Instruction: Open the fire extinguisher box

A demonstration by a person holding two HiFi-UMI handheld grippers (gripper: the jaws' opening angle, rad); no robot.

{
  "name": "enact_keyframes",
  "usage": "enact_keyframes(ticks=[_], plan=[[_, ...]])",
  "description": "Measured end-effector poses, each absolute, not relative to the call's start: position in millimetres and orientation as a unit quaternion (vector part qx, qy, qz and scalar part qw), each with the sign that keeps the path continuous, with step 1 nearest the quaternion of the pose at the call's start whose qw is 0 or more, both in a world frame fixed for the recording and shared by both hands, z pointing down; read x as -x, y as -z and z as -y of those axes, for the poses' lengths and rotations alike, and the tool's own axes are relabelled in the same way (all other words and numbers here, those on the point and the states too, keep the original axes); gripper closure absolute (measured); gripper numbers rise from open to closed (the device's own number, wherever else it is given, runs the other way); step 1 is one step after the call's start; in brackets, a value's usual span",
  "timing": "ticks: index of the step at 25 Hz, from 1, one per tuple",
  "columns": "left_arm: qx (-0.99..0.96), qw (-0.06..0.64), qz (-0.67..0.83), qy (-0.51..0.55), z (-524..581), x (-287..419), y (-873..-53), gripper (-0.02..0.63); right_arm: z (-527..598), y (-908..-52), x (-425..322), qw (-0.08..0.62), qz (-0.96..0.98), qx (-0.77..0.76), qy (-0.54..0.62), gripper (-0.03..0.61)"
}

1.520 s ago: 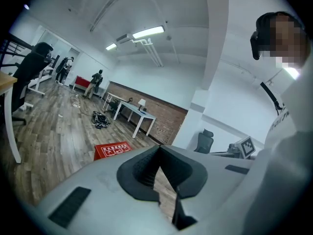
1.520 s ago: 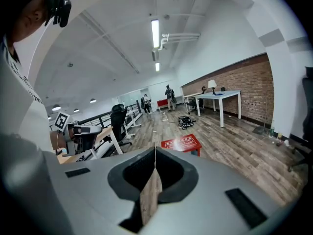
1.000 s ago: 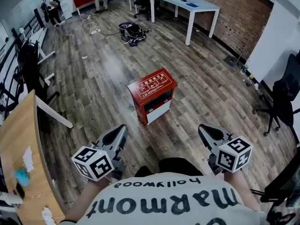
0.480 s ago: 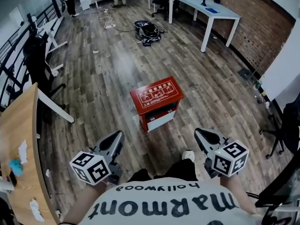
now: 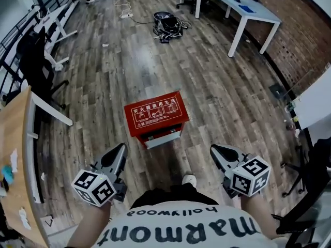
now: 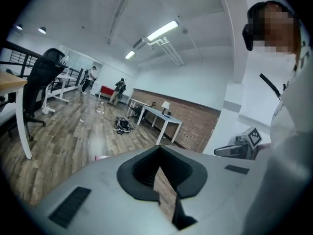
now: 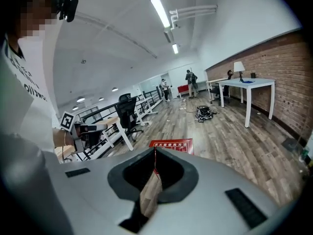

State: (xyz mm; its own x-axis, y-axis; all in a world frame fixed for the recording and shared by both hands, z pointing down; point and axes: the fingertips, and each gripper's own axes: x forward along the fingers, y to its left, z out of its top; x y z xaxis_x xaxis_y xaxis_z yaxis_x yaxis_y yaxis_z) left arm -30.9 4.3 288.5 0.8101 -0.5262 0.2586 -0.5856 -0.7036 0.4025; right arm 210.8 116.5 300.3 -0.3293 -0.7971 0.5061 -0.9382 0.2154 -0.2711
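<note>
The red fire extinguisher box stands on the wood floor, its lid with white print facing up and a white front panel below. In the right gripper view its red top shows just past the jaws. My left gripper is held low at the left, shut and empty, a short way from the box. My right gripper hangs at the right, also shut and empty. Both point toward the box without touching it. In the left gripper view my left gripper faces the room and the box is hidden.
A wooden desk runs along the left edge, with a black office chair behind it. A white table stands at the far right, a dark bag with cables on the floor beyond the box. Another black chair is at the right.
The box has come closer and shifted left and down in the head view as the person walks toward it. Both grippers stay shut and held in the same pose.
</note>
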Motion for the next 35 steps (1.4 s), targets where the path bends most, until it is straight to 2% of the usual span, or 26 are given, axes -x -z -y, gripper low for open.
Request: enact_keyframes(ticks=[3, 9, 14, 19, 20, 23, 30, 31, 32, 35], plan=[[-0.917, 0.219, 0.33, -0.055, 4, 5, -296, 0.607, -98, -304, -228, 0.109, 0.806, -0.512, -0.275, 0.568], [-0.893, 0.248, 0.373, -0.035, 6, -25, -322, 0.607, -58, -322, -237, 0.072, 0.867, -0.414, -0.269, 0.568], [-0.909, 0.245, 0.336, -0.026, -4, -54, -348, 0.607, -24, -346, -217, 0.028, 0.886, -0.346, -0.307, 0.566], [-0.903, 0.283, 0.321, -0.026, 15, -72, -412, 0.607, 4, -402, -198, 0.004, 0.881, -0.332, -0.338, 0.561], [-0.9, 0.293, 0.321, -0.026, 21, -73, -426, 0.607, 9, -417, -194, 0.002, 0.876, -0.33, -0.351, 0.552], [-0.892, 0.323, 0.316, -0.021, 40, -77, -471, 0.607, 18, -461, -178, 0.013, 0.87, -0.317, -0.377, 0.471], [-0.865, 0.415, 0.28, 0.029, 64, -75, -572, 0.603, 39, -569, -153, 0.032, 0.851, -0.317, -0.418, 0.415], [-0.859, 0.427, 0.281, 0.033, 67, -73, -586, 0.579, 42, -581, -151, 0.028, 0.847, -0.318, -0.424, 0.409], [-0.853, 0.437, 0.284, 0.037, 70, -71, -600, 0.512, 45, -593, -150, 0.022, 0.844, -0.319, -0.43, 0.405], [-0.841, 0.455, 0.288, 0.046, 86, -69, -637, 0.392, 61, -626, -150, -0.002, 0.835, -0.327, -0.442, 0.403]])
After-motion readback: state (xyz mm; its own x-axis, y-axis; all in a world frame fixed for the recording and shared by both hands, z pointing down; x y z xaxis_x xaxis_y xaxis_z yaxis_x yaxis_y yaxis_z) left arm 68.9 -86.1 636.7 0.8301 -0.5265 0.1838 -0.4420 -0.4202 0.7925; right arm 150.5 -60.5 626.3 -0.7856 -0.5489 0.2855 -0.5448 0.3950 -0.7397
